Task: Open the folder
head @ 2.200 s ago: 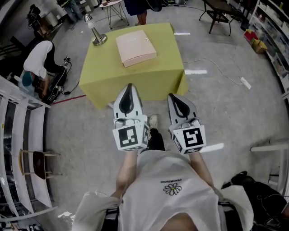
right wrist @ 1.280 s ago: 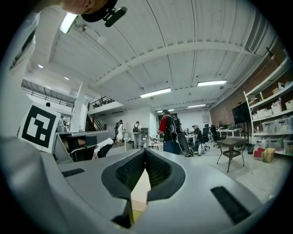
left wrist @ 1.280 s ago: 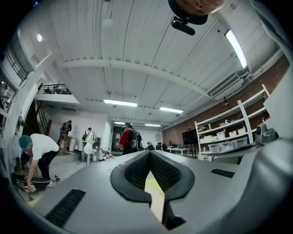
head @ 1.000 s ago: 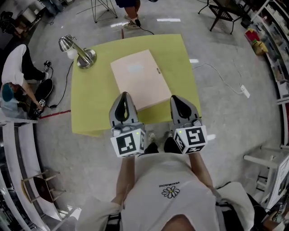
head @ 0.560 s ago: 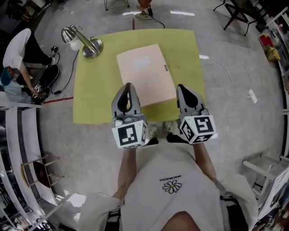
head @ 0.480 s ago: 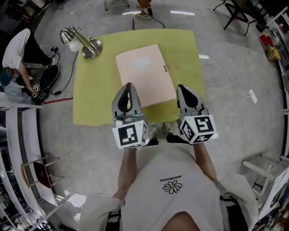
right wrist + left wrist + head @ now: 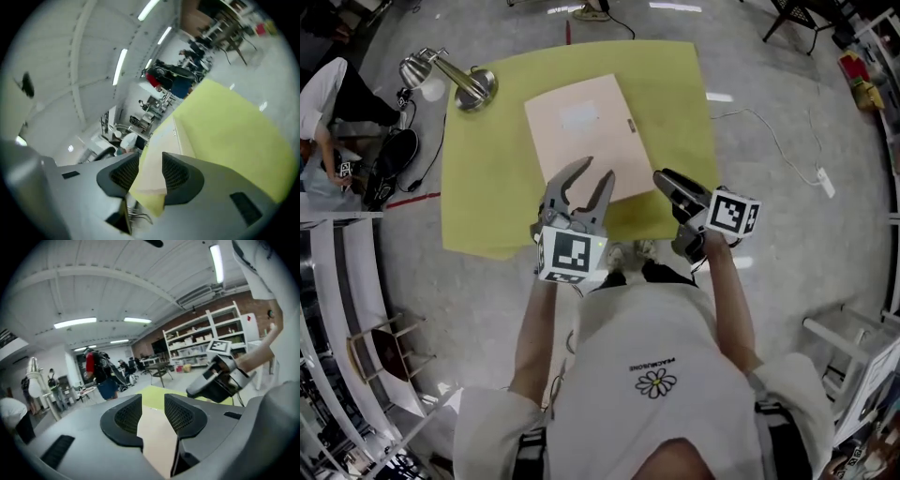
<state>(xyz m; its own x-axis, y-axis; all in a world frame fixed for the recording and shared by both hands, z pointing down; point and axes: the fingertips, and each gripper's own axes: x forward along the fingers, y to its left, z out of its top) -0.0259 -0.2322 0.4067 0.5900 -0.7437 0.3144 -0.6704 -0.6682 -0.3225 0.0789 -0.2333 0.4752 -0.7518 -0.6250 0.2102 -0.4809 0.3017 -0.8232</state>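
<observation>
The closed folder (image 7: 579, 131) lies flat in the middle of the table (image 7: 487, 187), with a lamp (image 7: 455, 80) at its 10 o'clock. The left gripper (image 7: 589, 180) hovers at the folder's 6 o'clock edge, and the right gripper (image 7: 667, 184) at its 4 o'clock. Both grippers' fingers have just been opening; they stand apart and hold nothing.

Here's the yellow-green cloth-covered bench (image 7: 670, 112), standing on a grey floor (image 7: 787, 234). A pale pink rectangular folder (image 7: 581, 131) lies flat and closed from the middle toward the near edge, slightly skewed. A silver metal desk lamp (image 7: 469, 86) sits at the far left corner, head past the left edge.
</observation>
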